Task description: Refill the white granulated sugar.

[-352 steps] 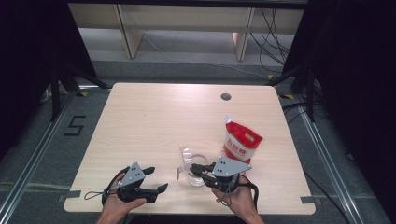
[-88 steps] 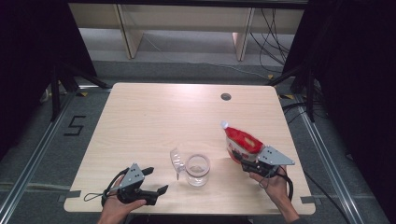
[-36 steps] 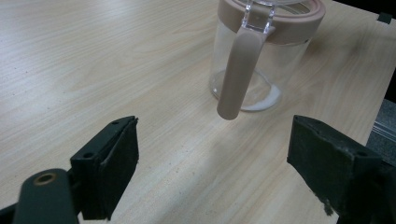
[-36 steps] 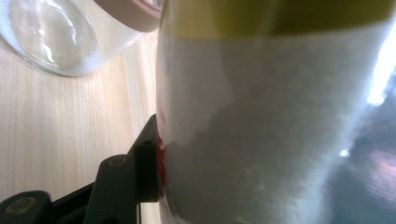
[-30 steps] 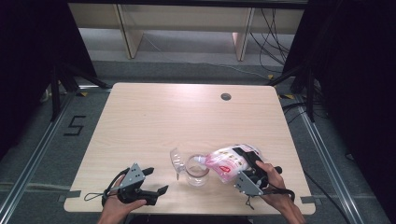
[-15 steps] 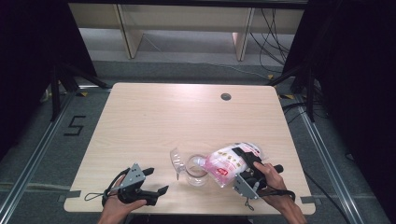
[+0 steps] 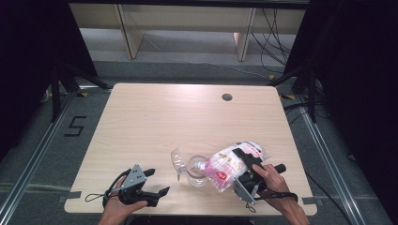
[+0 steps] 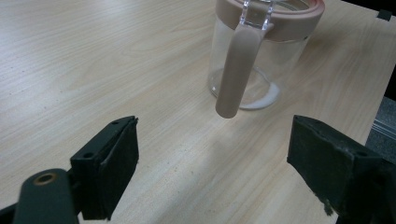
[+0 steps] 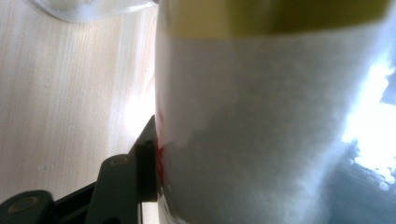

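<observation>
The wooden table (image 7: 155, 117) carries everything near its front edge, where the right gripper (image 7: 247, 169) has its jaws clamped about half open around a red-and-white plastic bag (image 7: 230, 163) of white grains, tipped over so its mouth points into the clear glass jar (image 7: 196, 171). The jar has a pinkish-brown rim with a hinged lid (image 7: 177, 161) flipped open toward the left, and a little white powder lies on its bottom. The left gripper (image 7: 143, 183) rests on the table just left of the jar, jaws wide apart and holding nothing.
</observation>
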A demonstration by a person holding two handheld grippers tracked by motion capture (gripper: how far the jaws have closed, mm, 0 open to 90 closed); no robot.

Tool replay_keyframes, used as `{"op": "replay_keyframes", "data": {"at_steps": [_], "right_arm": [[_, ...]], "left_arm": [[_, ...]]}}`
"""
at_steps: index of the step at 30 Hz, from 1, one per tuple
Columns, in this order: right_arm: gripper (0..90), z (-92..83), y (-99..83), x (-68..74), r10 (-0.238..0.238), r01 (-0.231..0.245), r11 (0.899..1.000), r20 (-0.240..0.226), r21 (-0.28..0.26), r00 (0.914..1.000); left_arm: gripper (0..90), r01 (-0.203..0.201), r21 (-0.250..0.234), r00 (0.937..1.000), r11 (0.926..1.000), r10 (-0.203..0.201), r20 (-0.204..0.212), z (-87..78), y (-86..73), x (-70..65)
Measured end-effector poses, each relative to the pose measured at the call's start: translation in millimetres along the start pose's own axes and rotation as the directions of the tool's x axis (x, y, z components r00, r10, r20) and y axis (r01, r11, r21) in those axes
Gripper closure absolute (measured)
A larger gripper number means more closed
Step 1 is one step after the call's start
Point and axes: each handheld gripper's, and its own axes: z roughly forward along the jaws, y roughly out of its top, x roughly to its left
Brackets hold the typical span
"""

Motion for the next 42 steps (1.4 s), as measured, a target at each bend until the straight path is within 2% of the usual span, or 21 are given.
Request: {"op": "replay_keyframes", "data": {"at_steps": [1, 2, 3, 8, 10, 11, 14, 17, 18, 19, 20, 25, 26, 27, 29, 31, 32, 34, 37, 39, 42], "right_arm": [[46.7, 0.7, -0.2, 1.0, 0.003, -0.003, 1.000, 0.004, -0.002, 1.0000], [46.8, 0.5, 1.0, -0.8, -0.044, 0.044, 0.999, 0.012, 0.005, 0.9990], [46.8, 1.0, 1.1, -0.8, -0.050, 0.050, 0.999, 0.013, 0.004, 0.9987], [46.9, 0.7, 0.9, 1.2, -0.032, 0.032, 0.999, 0.002, 0.020, 0.9995], [47.0, 1.2, 1.4, -0.7, -0.063, 0.063, 0.998, 0.011, 0.011, 0.9979], [47.0, 1.6, 0.7, 2.7, -0.023, 0.023, 1.000, 0.007, 0.013, 0.9997], [47.0, 1.4, 2.2, -0.9, -0.082, 0.082, 0.997, 0.019, 0.007, 0.9965], [47.1, 1.3, 2.4, -1.1, -0.092, 0.092, 0.996, 0.020, 0.009, 0.9956], [47.1, 1.1, 2.1, 0.7, -0.071, 0.071, 0.997, 0.018, 0.017, 0.9973], [47.2, 1.3, 2.9, -1.6, -0.107, 0.107, 0.994, 0.030, 0.010, 0.9938], [47.2, 0.6, 2.8, 0.1, -0.081, 0.081, 0.996, 0.017, 0.025, 0.9965], [47.3, -0.3, 4.2, 0.2, -0.096, 0.095, 0.995, 0.020, 0.034, 0.9952], [47.3, 0.1, 4.9, -1.9, -0.130, 0.129, 0.991, 0.032, 0.018, 0.9910], [47.4, -0.5, 5.6, -2.4, -0.142, 0.141, 0.990, 0.032, 0.022, 0.9893], [47.4, -0.8, 6.1, -0.7, -0.126, 0.125, 0.992, 0.027, 0.033, 0.9917], [47.5, -0.6, 7.0, -3.0, -0.159, 0.158, 0.987, 0.038, 0.021, 0.9865], [47.5, -0.5, 6.9, -3.1, -0.162, 0.161, 0.987, 0.039, 0.020, 0.9860], [47.6, -0.3, 6.1, -1.0, -0.140, 0.139, 0.990, 0.035, 0.027, 0.9895], [47.7, -1.2, 7.1, -3.9, -0.188, 0.186, 0.982, 0.048, 0.034, 0.9811], [47.7, -1.4, 7.1, -4.6, -0.198, 0.196, 0.980, 0.047, 0.043, 0.9791], [47.8, -1.6, 6.9, -5.0, -0.202, 0.200, 0.979, 0.051, 0.043, 0.9781]], "left_arm": [[16.1, 0.001, -0.006, 1.0000, 1.0000, -0.001, 0.007, 0.8, -0.2, 0.2], [16.1, 0.000, -0.005, 1.0000, 1.0000, 0.000, 0.006, 0.7, -0.2, 0.3], [16.1, 0.001, -0.007, 1.0000, 1.0000, -0.001, 0.006, 0.7, -0.1, 0.2], [16.1, 0.000, -0.006, 1.0000, 1.0000, 0.000, 0.006, 0.9, -0.2, 0.2], [16.1, -0.005, -0.004, 1.0000, 1.0000, 0.005, 0.006, 0.8, -0.1, 0.2], [16.1, -0.005, -0.003, 1.0000, 1.0000, 0.005, 0.006, 0.7, -0.1, 0.2], [16.1, -0.007, 0.001, 1.0000, 1.0000, 0.007, 0.002, 0.7, -0.2, 0.1], [16.0, -0.007, 0.001, 1.0000, 1.0000, 0.007, 0.006, 1.1, -0.1, 0.1], [16.1, -0.008, 0.001, 1.0000, 1.0000, 0.008, 0.004, 0.8, -0.2, 0.1], [16.0, -0.012, 0.001, 0.9999, 0.9999, 0.012, 0.003, 0.9, -0.1, 0.3], [16.1, -0.011, 0.002, 0.9999, 0.9999, 0.011, 0.004, 1.0, -0.3, 0.2], [16.1, -0.012, 0.011, 0.9999, 0.9999, 0.012, 0.001, 0.7, -0.1, 0.2], [16.1, -0.015, 0.014, 0.9999, 0.9998, 0.015, 0.001, 0.5, -0.1, 0.4], [16.0, -0.014, 0.014, 0.9999, 0.9998, 0.014, 0.000, 0.4, -0.1, 0.3], [16.1, -0.002, 0.000, 1.0000, 1.0000, 0.002, 0.000, 1.5, -0.4, -0.5], [16.1, -0.005, 0.000, 1.0000, 1.0000, 0.005, 0.004, 1.4, -0.4, -0.8], [16.0, -0.021, -0.007, 0.9998, 0.9998, 0.021, 0.008, 1.8, -0.1, 0.1], [16.0, -0.022, -0.003, 0.9997, 0.9997, 0.022, 0.003, 1.6, -0.2, 0.6], [16.1, -0.018, -0.010, 0.9998, 0.9998, 0.018, 0.009, 2.3, -0.3, -0.1], [16.1, -0.022, -0.005, 0.9997, 0.9997, 0.022, 0.005, 2.1, -0.3, 0.5], [16.0, -0.002, -0.011, 1.0000, 0.9999, 0.002, 0.007, 2.6, -0.6, -1.0]]}}
